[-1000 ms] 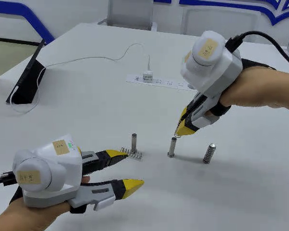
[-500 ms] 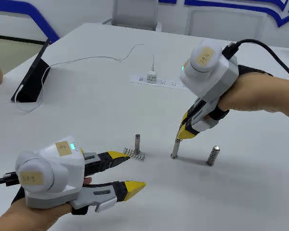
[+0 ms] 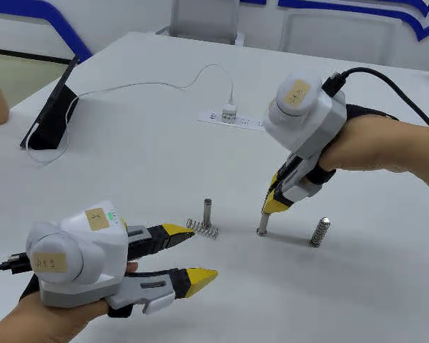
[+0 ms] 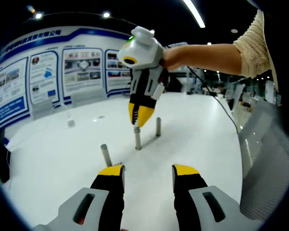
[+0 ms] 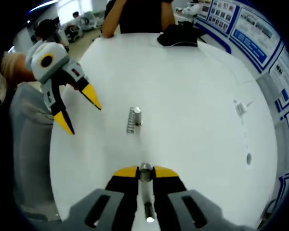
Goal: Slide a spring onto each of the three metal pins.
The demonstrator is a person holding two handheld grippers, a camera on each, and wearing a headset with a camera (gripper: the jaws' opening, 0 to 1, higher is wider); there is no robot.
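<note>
Pinches what looks like a small coil spring (image 5: 145,171) in the right gripper (image 3: 274,205), tongs pressed together on it, tips pointing down right over the top of the middle pin (image 3: 262,225). Holds the left gripper (image 3: 200,251) low over the worktop (image 3: 129,143), tongs spread with nothing between them, aimed toward the left pin (image 3: 207,211).

Counts one spring seated already: the fitted spring (image 3: 319,232), wrapped upright around the right pin (image 3: 325,221), well apart from either gripper. Finds the loose spring (image 3: 202,229) lying on its side on the worktop, touching or just beside the foot of the bare left pin.

Judges the springs very light, thin-wired and squashy along their length, yet firm enough across the coils to take a gentle pinch. Expects rolling on the smooth white surface, and a flick out of the tongs under too hard a squeeze. Best to grip across the coils near the upper end — leaves the lower mouth free to pass over the pin tip. For the loose spring, calls for a pinch near one end and a tilt upright before threading. Cannot tell whether the pins are fixed to the worktop — argues against sideways knocks.
</note>
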